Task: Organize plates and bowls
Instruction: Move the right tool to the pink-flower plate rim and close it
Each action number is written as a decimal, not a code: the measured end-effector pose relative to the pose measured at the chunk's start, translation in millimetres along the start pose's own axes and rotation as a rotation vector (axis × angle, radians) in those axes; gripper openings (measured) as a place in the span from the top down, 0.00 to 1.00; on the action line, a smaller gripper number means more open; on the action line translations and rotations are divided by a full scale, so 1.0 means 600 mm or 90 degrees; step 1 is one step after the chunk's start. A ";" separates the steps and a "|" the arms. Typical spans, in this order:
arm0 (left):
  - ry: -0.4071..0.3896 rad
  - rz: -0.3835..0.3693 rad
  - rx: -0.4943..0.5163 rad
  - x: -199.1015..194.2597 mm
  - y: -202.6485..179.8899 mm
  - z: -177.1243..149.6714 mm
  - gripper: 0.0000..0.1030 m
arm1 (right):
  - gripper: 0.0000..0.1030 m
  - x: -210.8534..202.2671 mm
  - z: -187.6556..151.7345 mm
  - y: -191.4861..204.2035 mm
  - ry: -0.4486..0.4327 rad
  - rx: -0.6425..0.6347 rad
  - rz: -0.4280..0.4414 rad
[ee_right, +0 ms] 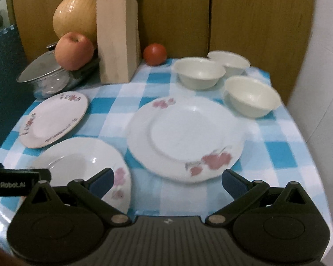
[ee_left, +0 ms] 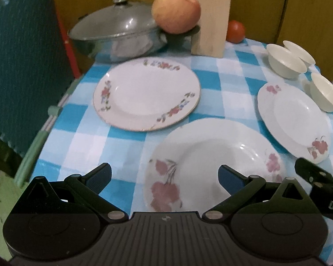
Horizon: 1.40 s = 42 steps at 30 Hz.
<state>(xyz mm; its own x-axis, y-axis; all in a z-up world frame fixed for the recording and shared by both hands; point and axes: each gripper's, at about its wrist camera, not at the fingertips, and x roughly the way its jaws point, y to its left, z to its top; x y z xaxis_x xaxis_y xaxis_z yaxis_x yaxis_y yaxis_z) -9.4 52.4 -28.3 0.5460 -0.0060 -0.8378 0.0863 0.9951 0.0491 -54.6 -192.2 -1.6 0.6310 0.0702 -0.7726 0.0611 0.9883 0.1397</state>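
Three white plates lie on the blue checked cloth. A gold-rimmed floral plate (ee_left: 146, 93) (ee_right: 53, 119) is at the back left. A deep plate with pink flowers (ee_left: 213, 166) (ee_right: 82, 168) is nearest. A flat pink-flowered plate (ee_left: 295, 119) (ee_right: 186, 137) is to the right. Three cream bowls (ee_left: 286, 62) (ee_right: 198, 73), (ee_right: 252, 96), (ee_right: 229, 62) stand at the back right. My left gripper (ee_left: 164, 179) is open above the deep plate's near edge. My right gripper (ee_right: 168, 181) is open just before the flat plate's front rim. Both are empty.
A lidded steel pot (ee_left: 115, 37) (ee_right: 44, 77) stands at the back left, with an apple (ee_left: 176, 11) (ee_right: 74, 51) on its handle. A wooden knife block (ee_right: 117, 37), an onion (ee_right: 75, 13) and a tomato (ee_right: 155, 54) line the back. The table edge runs at left (ee_left: 42, 137).
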 end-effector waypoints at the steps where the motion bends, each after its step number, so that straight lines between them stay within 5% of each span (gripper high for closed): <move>1: 0.002 -0.007 -0.005 0.001 0.006 -0.002 0.00 | 0.03 -0.001 -0.005 0.001 0.004 0.002 0.005; 9: 0.025 -0.030 -0.009 0.015 0.025 -0.012 0.02 | 0.12 0.000 -0.030 0.008 0.041 0.003 0.059; 15: 0.047 -0.075 -0.012 0.026 0.027 -0.012 0.06 | 0.36 0.026 -0.032 0.006 0.087 0.023 0.104; 24: 0.067 -0.115 -0.020 0.038 0.033 -0.012 0.07 | 0.44 0.033 -0.028 0.020 0.083 0.015 0.162; 29: 0.073 -0.161 -0.010 0.034 0.026 -0.010 0.11 | 0.60 0.039 -0.024 0.010 0.097 0.048 0.229; 42: 0.080 -0.162 0.045 0.007 -0.004 -0.045 0.17 | 0.65 0.004 -0.039 -0.004 0.094 0.011 0.182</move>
<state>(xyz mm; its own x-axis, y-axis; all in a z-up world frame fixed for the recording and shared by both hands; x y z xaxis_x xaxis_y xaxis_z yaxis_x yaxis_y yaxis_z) -29.5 52.8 -46.7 0.3926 -0.2385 -0.8882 0.2678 0.9536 -0.1377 -71.5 -191.1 -18.1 0.5056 0.3651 -0.7818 -0.0888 0.9233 0.3738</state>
